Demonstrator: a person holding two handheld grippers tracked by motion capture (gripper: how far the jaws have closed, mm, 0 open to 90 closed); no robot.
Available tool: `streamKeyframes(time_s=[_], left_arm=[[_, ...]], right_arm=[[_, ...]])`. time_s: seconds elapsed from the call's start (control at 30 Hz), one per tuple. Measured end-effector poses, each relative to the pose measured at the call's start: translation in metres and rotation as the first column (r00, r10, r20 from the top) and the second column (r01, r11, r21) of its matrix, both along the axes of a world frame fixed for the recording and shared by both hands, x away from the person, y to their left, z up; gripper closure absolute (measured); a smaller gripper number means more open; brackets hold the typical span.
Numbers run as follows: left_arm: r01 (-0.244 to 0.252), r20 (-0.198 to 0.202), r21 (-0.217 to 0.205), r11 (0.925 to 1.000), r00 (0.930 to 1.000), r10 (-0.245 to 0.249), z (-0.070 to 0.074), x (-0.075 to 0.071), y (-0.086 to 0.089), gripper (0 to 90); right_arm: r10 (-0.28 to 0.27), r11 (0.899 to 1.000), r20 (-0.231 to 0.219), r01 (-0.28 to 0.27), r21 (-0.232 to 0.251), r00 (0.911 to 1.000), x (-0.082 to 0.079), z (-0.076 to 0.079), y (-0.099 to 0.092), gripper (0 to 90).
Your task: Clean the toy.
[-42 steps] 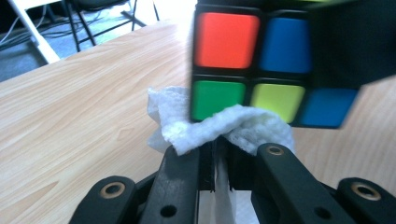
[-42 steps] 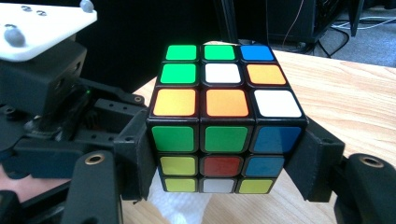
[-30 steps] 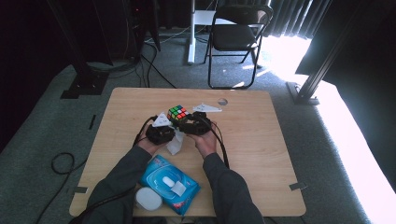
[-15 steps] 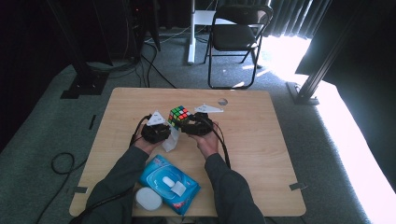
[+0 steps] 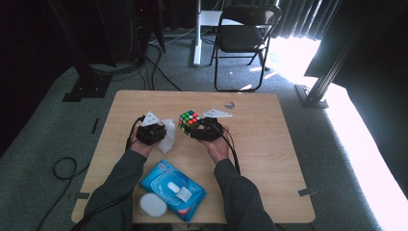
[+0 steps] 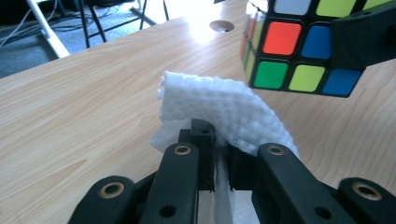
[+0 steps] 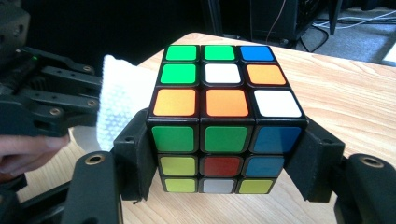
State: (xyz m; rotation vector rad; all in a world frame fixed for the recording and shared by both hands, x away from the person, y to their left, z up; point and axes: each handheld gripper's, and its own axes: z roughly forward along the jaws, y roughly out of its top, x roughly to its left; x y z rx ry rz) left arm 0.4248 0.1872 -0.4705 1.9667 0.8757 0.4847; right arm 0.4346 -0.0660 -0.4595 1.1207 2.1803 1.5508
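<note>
While my left gripper pinches the wipe beside the cube clamped in my right gripper, a hard rub could twist the cube loose or drag the wipe free. Bare table lies beyond; the wipe pack sits behind.
</note>
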Motion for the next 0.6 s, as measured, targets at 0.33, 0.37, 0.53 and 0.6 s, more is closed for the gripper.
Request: streamKeyframes(time_s=[0.33, 0.37, 0.53, 0.6], left_arm=[[-0.009, 0.004, 0.01, 0.9999, 1.0, 0.008, 0.0021, -0.0019, 0.0041, 83.2], [-0.011, 0.002, 0.011, 0.9999, 0.9999, 0.011, 0.002, -0.002, 0.0048, 83.0], [-0.022, -0.002, 0.012, 0.9997, 0.9997, 0.022, 0.0002, -0.0023, 0.0091, 83.0], [-0.027, -0.004, 0.009, 0.9996, 0.9996, 0.027, -0.0001, -0.0025, 0.0108, 83.0]], right_arm=[[-0.006, 1.0, 0.009, 0.006, -0.03, 0.9999, 0.0, -0.0033, -0.0016, 34.2], [-0.008, 0.999, 0.012, 0.008, -0.037, 0.9999, 0.0, -0.0039, -0.0019, 34.2], [-0.019, 0.998, 0.005, 0.02, -0.057, 0.9998, 0.0006, -0.0089, -0.0059, 34.2], [-0.023, 0.997, 0.012, 0.024, -0.07, 0.9997, -0.0001, -0.0106, -0.0074, 34.2]])
